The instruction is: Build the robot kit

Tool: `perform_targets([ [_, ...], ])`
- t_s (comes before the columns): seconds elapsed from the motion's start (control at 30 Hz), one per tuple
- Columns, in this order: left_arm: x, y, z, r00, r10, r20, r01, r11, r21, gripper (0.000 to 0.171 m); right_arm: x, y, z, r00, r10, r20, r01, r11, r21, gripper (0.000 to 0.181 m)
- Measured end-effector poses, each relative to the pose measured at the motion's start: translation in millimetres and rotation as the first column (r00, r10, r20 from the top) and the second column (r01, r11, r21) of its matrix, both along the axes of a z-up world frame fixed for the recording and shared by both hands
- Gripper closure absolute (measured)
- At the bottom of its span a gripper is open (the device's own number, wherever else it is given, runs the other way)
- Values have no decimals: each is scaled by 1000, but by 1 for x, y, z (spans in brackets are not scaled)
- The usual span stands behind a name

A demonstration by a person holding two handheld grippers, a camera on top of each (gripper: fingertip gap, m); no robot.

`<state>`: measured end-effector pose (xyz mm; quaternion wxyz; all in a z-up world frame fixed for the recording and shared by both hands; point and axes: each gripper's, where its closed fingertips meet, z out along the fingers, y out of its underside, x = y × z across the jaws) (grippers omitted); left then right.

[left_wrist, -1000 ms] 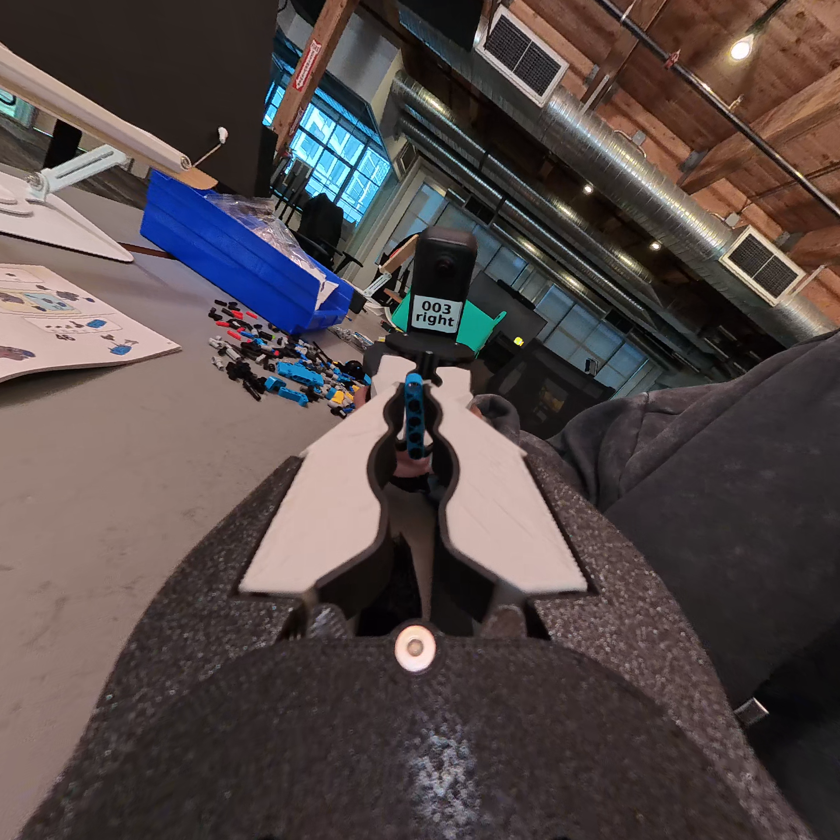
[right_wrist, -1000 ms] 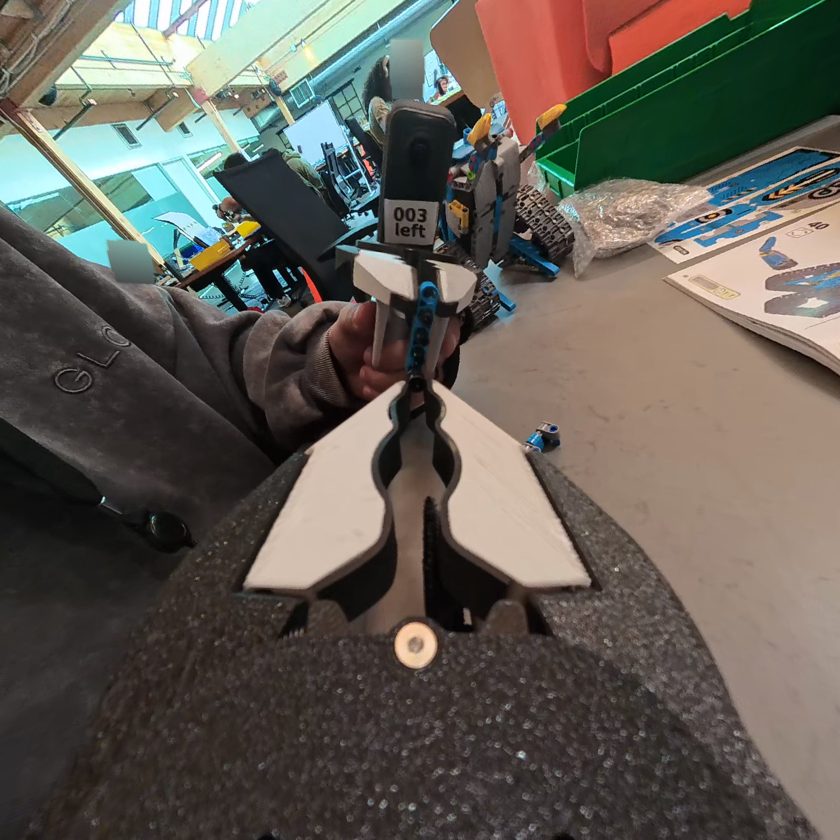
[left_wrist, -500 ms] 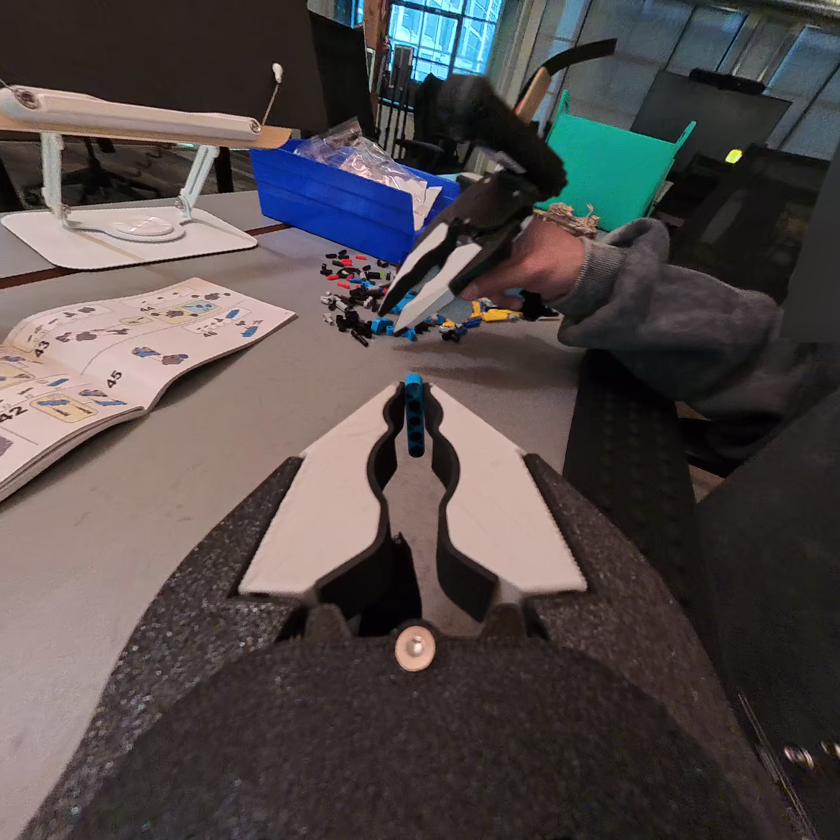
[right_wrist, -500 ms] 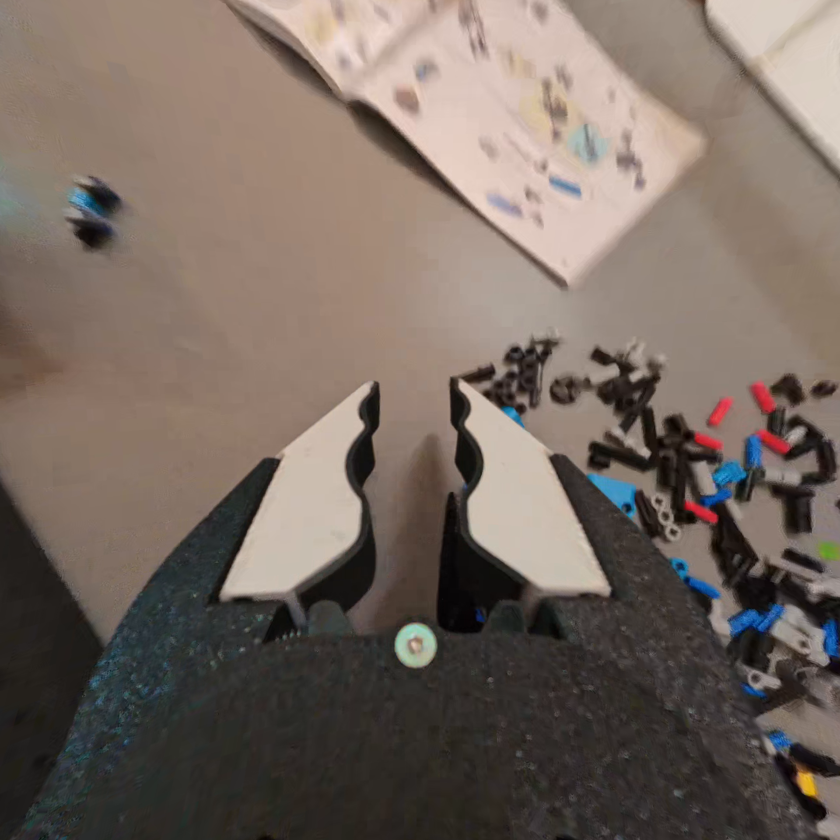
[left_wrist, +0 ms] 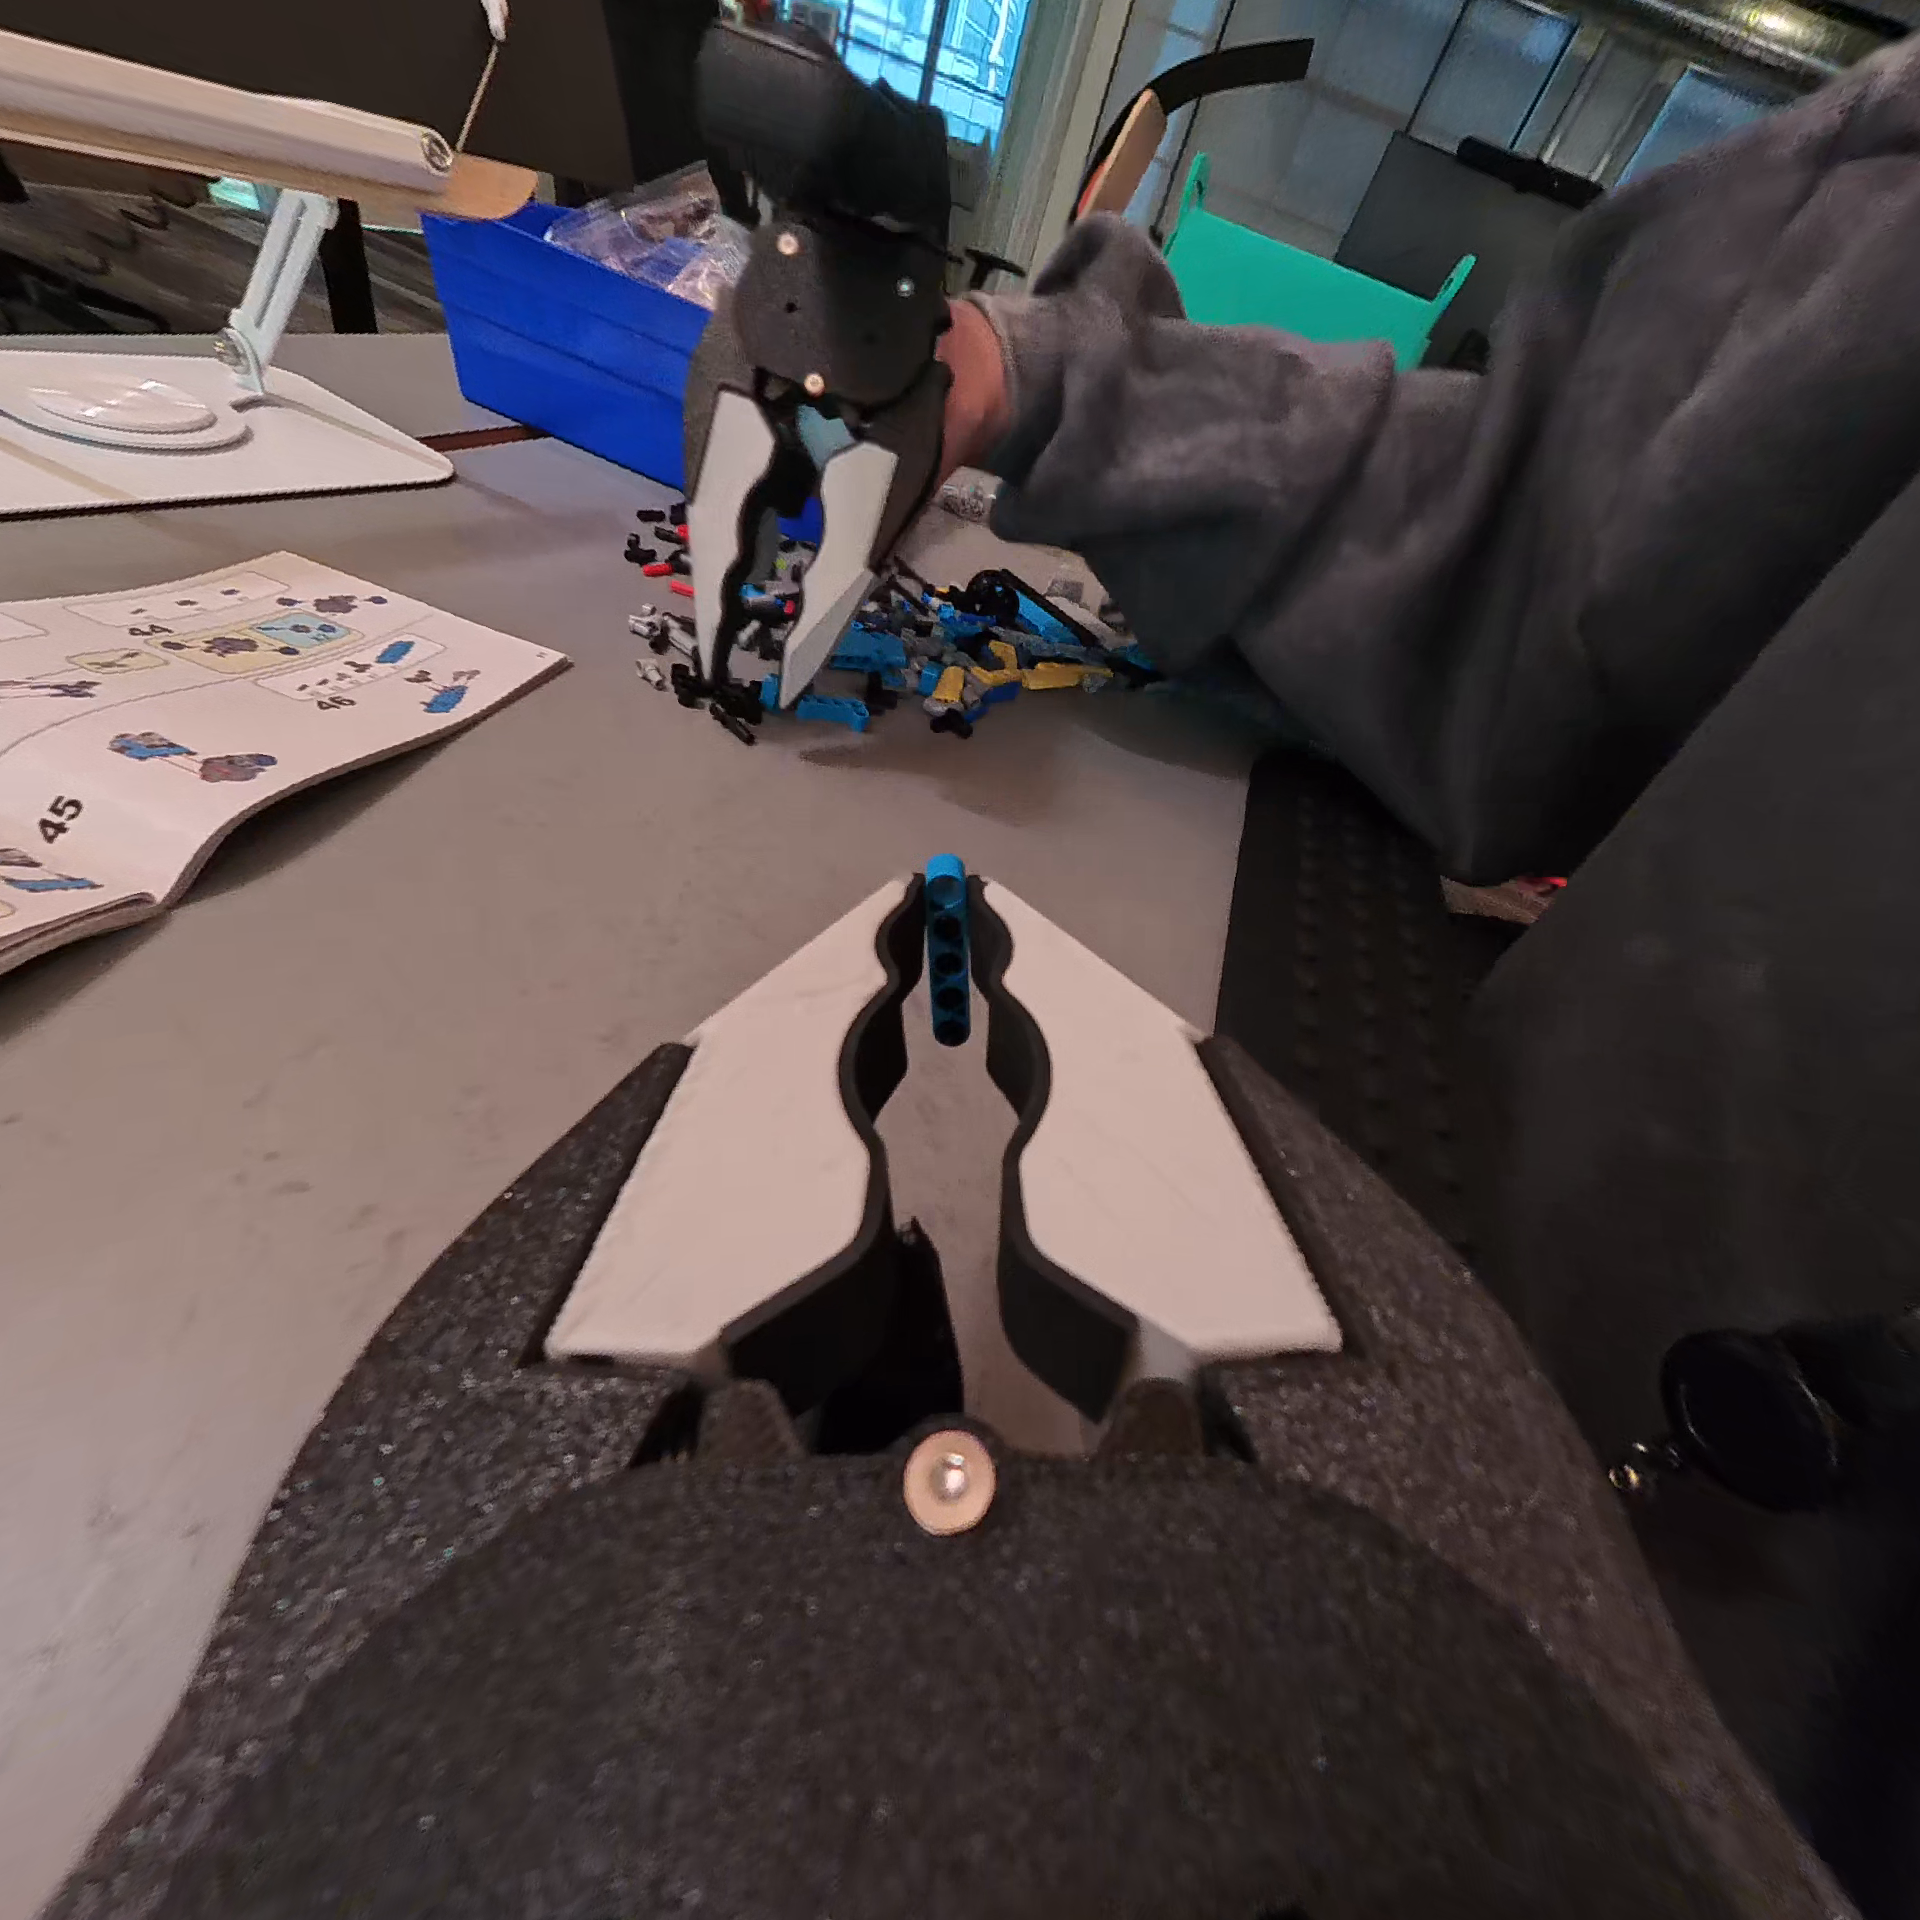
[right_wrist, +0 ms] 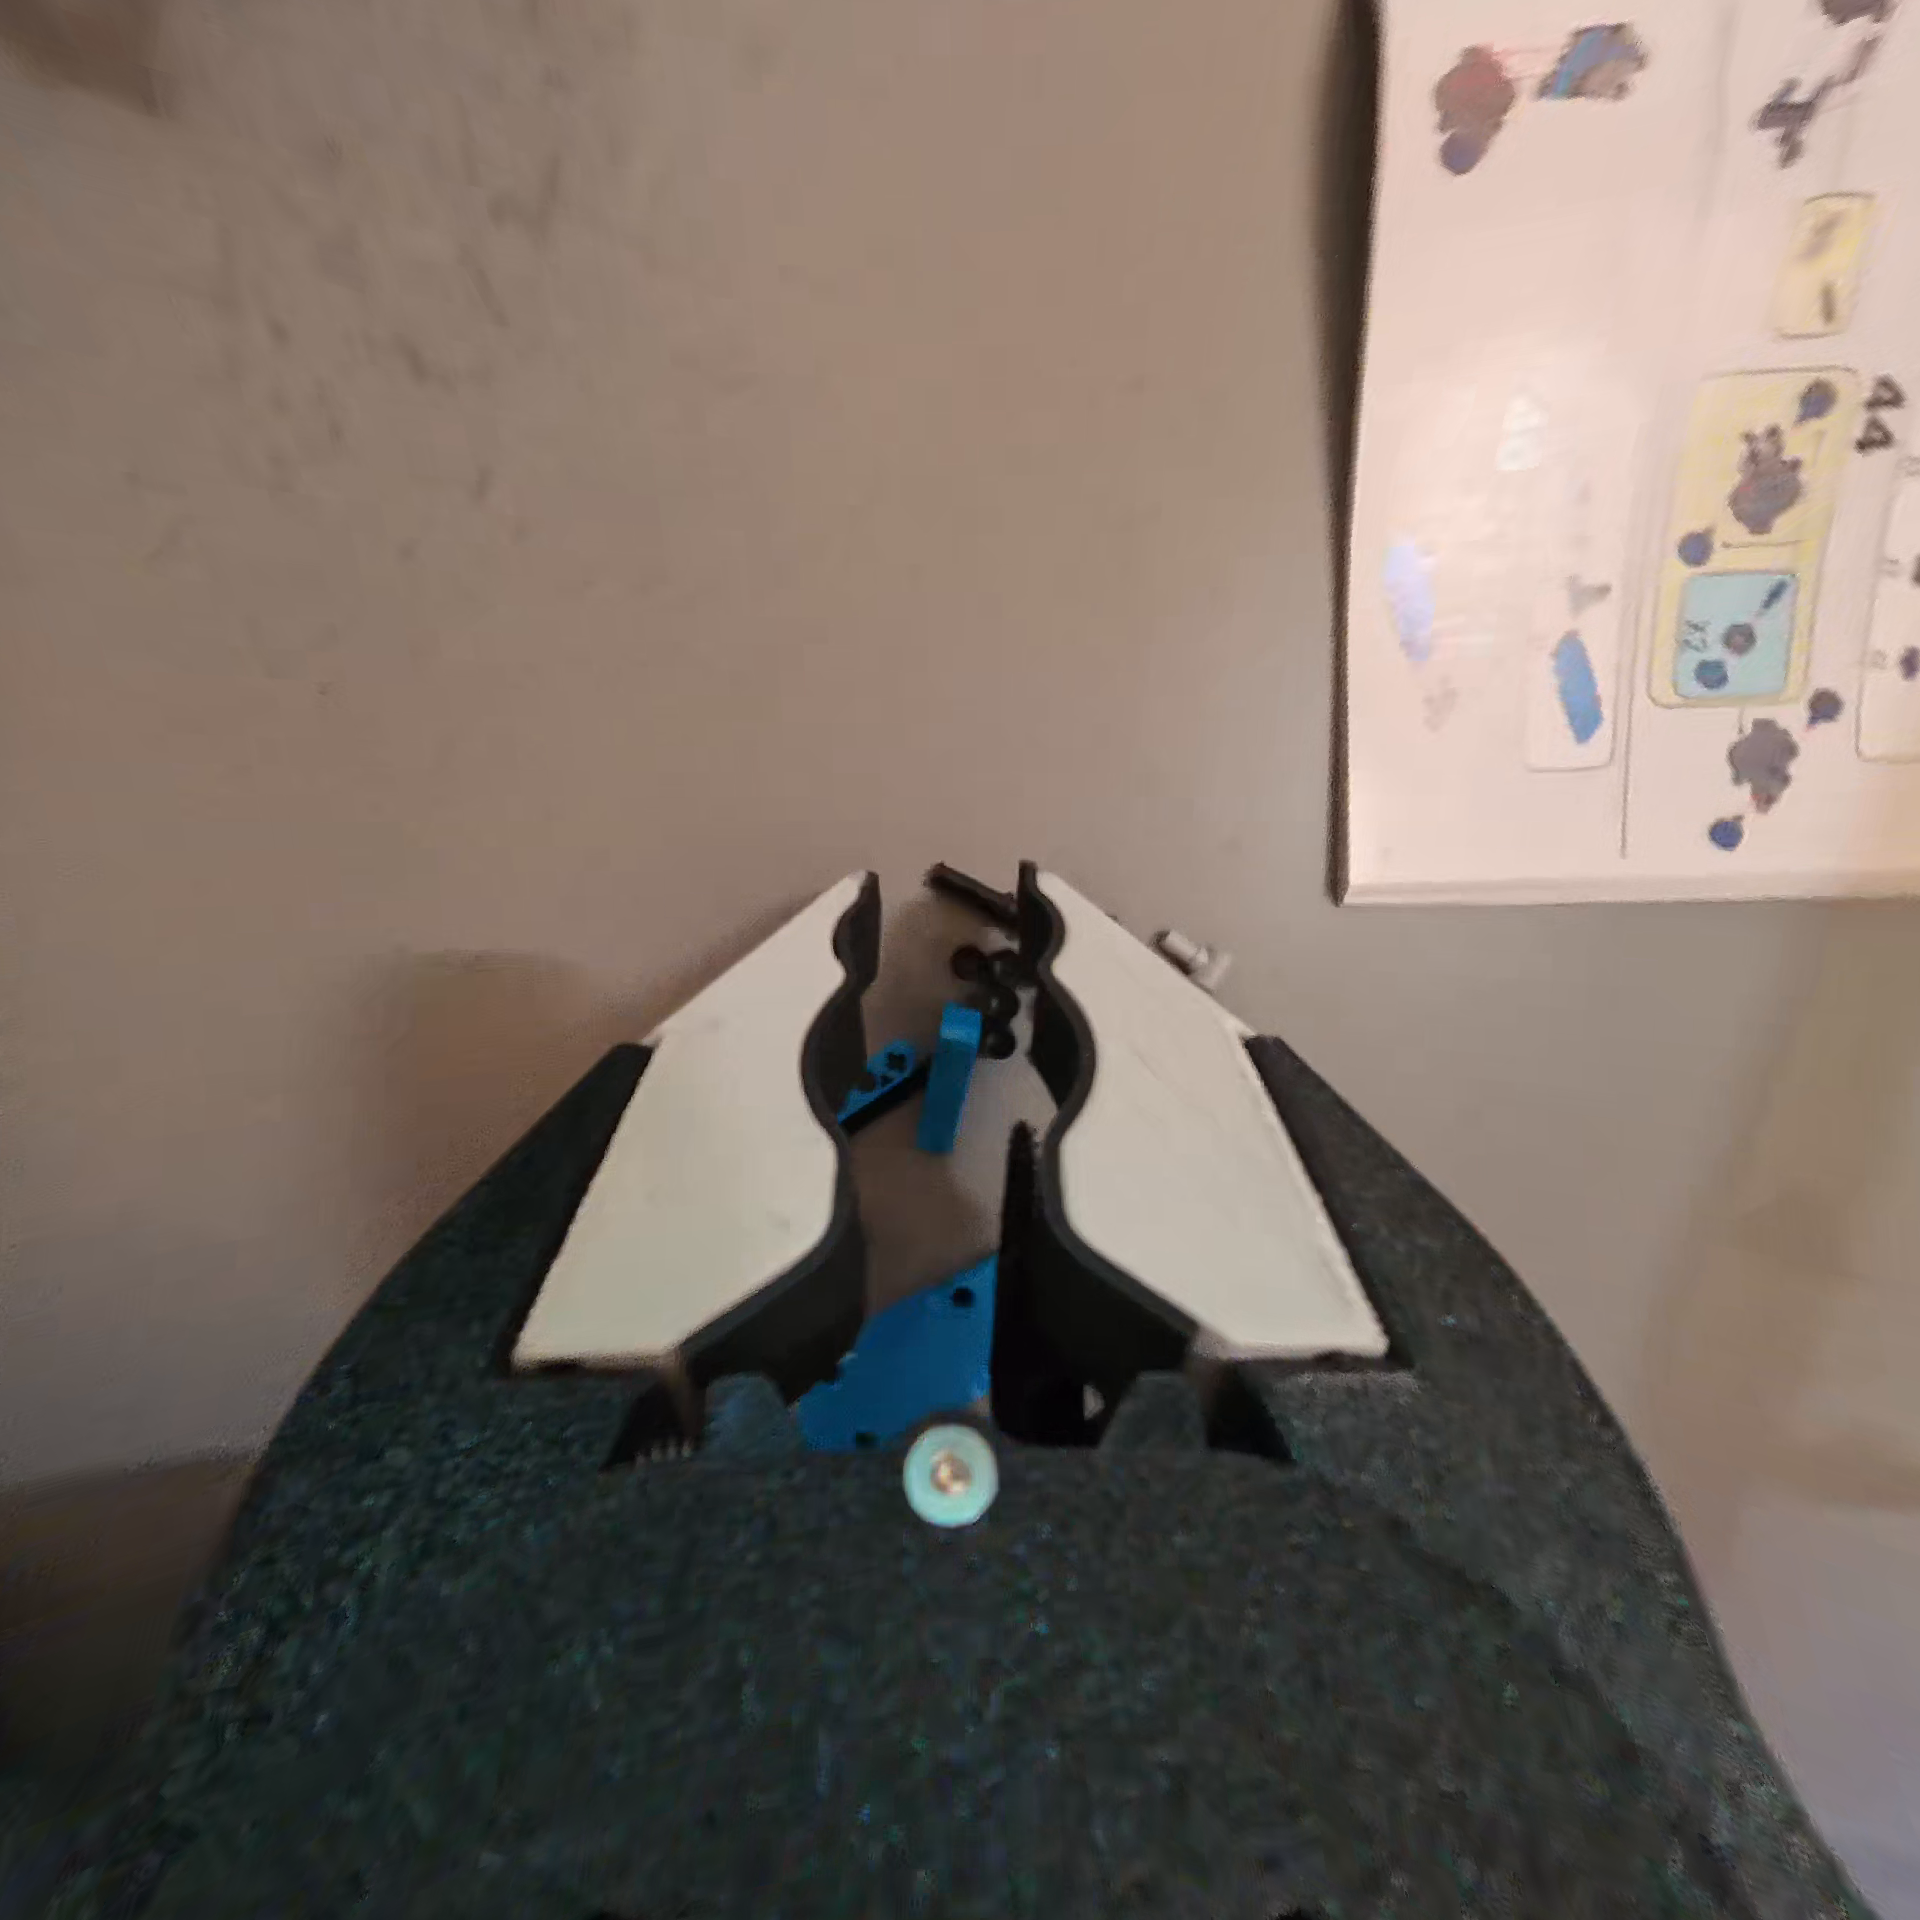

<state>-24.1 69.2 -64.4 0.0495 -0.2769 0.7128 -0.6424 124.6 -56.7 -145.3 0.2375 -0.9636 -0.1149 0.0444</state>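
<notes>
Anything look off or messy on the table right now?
Only the pile of small building pieces, loose on the grey table rather than in the blue bin. The right gripper hangs open over it; nothing looks damaged.

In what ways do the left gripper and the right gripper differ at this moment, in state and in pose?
The left gripper is shut on a blue beam; the right gripper is open and holds nothing. The left gripper lies nearly level above bare grey table; the right gripper points steeply down, its tips at a pile of small parts. Both have white fingers and black foam bodies.
</notes>
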Motion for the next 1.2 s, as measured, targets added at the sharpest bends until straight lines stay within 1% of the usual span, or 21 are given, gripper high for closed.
perform_targets([
  [0.1,0,-1,-1,1000,-6,-4,6,1000,1,165,4,4,-4,998,64,-2,-64,997,-29,161],
  [0.17,0,-1,-2,1000,-11,-14,10,1000,-3,165,7,2,-7,997,75,-9,-75,996,-50,162],
  [0.33,1,-1,-3,1000,-16,-24,16,1000,-7,165,10,-7,-18,997,75,10,-74,993,-88,163],
  [0.5,1,-4,-6,1000,-20,-23,20,1000,10,165,6,-6,-18,997,77,18,-75,994,-83,174],
  [0.57,2,-3,-6,1000,-11,-22,11,1000,15,165,6,-5,-18,998,66,23,-65,996,-69,175],
  [0.63,6,-1,-7,1000,8,-24,-8,1000,17,165,1,0,-16,999,39,-6,-39,999,-35,175],
  [0.7,10,1,-9,999,29,-37,-29,999,23,165,-12,14,-5,999,17,-48,-15,999,36,175],
  [0.77,14,3,-14,997,48,-59,-46,998,34,165,-30,32,7,998,-11,-61,17,996,86,175],
  [0.83,15,3,-18,995,50,-83,-47,998,48,165,-54,55,17,999,-22,-32,26,991,131,175],
  [0.9,17,5,-22,995,75,-69,-69,994,86,165,-82,78,24,1000,-18,-17,21,984,179,175],
  [0.93,18,6,-24,995,87,-55,-80,990,112,165,-92,83,20,1000,-18,6,17,987,161,175],
  [1.0,15,4,-26,996,83,-31,-78,987,141,165,-107,79,-3,998,0,61,-3,999,54,175],
  [1.03,15,3,-27,996,82,-20,-78,984,159,165,-115,76,-10,999,14,53,-15,1000,19,175],
  [1.1,13,2,-31,996,84,-8,-81,977,196,165,-127,76,-14,1000,3,16,-3,1000,11,175],
  [1.2,11,0,-31,997,73,0,-71,976,204,165,-130,73,-18,1000,-14,28,14,1000,15,174],
])
